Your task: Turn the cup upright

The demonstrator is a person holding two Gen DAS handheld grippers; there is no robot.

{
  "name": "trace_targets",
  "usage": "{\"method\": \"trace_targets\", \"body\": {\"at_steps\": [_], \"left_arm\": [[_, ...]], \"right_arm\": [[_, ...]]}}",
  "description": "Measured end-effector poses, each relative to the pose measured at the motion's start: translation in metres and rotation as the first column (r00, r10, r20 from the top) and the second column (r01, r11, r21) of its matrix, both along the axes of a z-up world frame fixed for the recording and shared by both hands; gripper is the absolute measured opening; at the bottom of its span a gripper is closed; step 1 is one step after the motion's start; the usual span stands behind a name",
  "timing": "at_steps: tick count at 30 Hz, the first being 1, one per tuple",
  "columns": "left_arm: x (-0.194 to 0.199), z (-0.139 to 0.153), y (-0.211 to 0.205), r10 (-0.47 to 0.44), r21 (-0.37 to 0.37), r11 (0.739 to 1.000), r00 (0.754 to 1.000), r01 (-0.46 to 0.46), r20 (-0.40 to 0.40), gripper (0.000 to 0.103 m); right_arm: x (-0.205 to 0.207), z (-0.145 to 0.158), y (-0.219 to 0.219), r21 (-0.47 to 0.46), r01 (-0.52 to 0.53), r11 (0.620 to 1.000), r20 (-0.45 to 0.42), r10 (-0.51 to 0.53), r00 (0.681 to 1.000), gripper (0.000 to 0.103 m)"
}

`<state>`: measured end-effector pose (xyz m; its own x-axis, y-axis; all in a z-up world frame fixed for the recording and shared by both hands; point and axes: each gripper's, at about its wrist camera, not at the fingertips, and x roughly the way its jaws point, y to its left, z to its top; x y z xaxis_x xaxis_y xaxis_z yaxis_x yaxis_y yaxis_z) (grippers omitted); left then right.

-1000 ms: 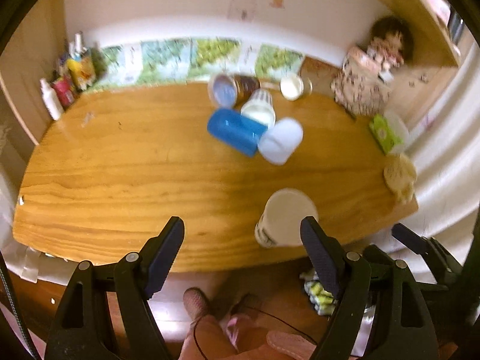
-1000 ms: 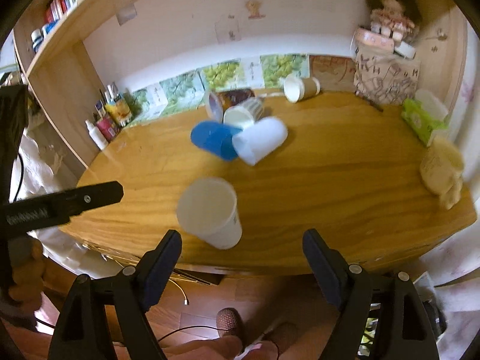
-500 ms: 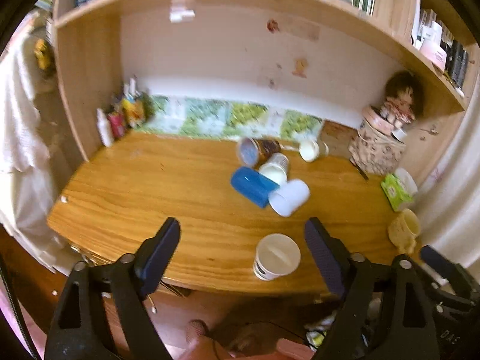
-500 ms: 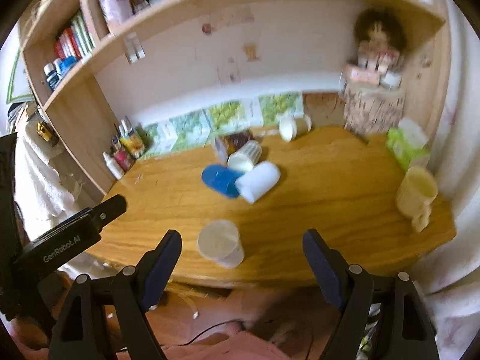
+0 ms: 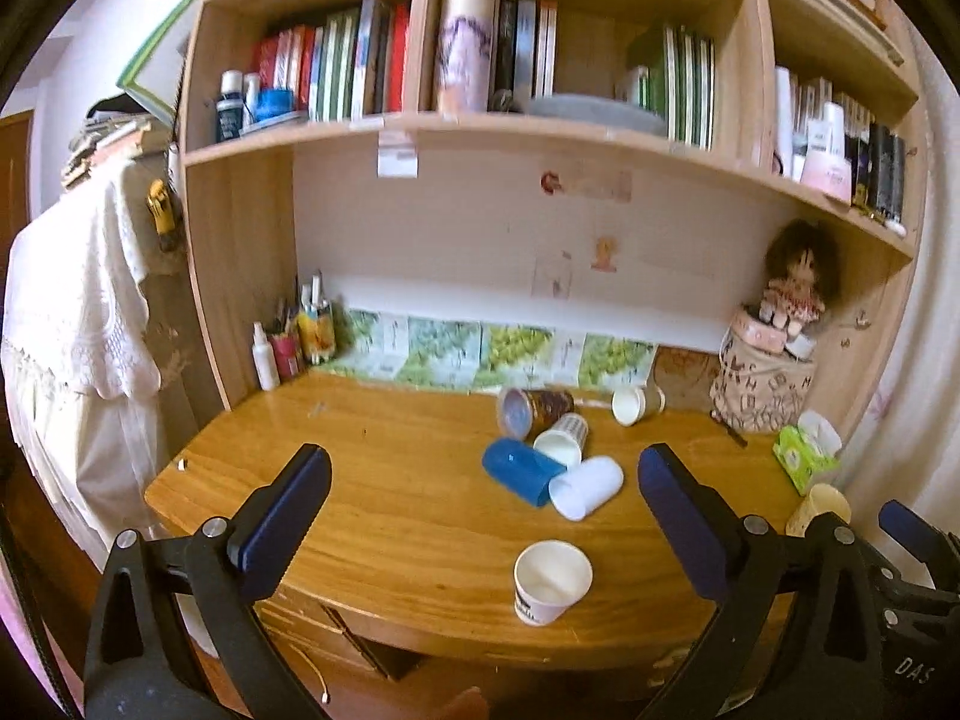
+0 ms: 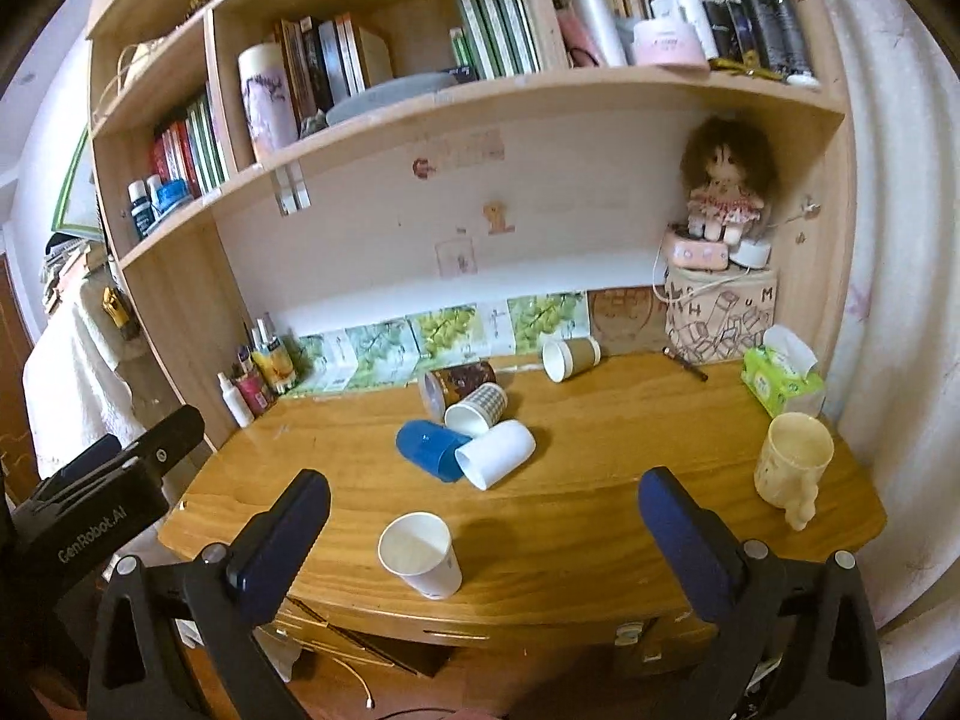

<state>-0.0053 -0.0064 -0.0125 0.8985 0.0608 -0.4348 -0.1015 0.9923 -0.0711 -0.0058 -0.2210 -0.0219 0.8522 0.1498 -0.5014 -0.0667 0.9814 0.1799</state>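
- Wooden desk (image 5: 372, 498) (image 6: 600, 480) under a bookshelf (image 5: 540, 132) (image 6: 420, 102) packed with books.
- Left gripper (image 5: 483, 507) held back from the near desk edge, jaws spread wide, nothing between them.
- Right gripper (image 6: 483, 531) likewise off the near edge, jaws released and bare; also seen at the far right of the left wrist view.
- Doll (image 5: 795, 282) (image 6: 723, 180) seated on a patterned box at the back right.
- Cream mug (image 6: 792, 465) upright near the right edge, beside a green tissue pack (image 6: 780, 381).
- Blue cup (image 5: 519, 471) (image 6: 429, 450) on its side mid-desk, touching a white cup (image 5: 585, 487) (image 6: 495, 453) also on its side.
- Brown cup (image 5: 534, 408) (image 6: 456, 387) and patterned cup (image 5: 561, 441) (image 6: 477, 408) lying just behind, apparently touching.
- Paper cup (image 5: 551, 582) (image 6: 420, 553) upright near the front edge, mouth up, apart from the pile.
- Small tan cup (image 5: 636, 405) (image 6: 570, 355) on its side at the back.
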Motion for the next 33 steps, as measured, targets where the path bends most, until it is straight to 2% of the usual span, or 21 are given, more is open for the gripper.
{"method": "trace_targets", "body": {"at_steps": [7, 17, 33], "left_arm": [[-0.012, 0.009, -0.01, -0.019, 0.033, 0.999, 0.997, 0.016, 0.081, 0.102], [-0.016, 0.009, -0.013, -0.024, 0.023, 0.999, 0.994, 0.022, 0.102, 0.102], [-0.014, 0.007, -0.014, -0.01, 0.018, 1.0, 0.995, 0.008, 0.104, 0.102]], "right_arm": [[-0.01, 0.005, -0.002, -0.001, -0.005, 1.0, 0.049, 0.005, 0.999, 0.103], [-0.011, 0.006, -0.003, -0.007, -0.02, 1.0, 0.066, 0.02, 0.998, 0.103], [0.0, 0.0, -0.005, 0.009, -0.05, 0.999, 0.036, 0.05, 0.998, 0.103]]}}
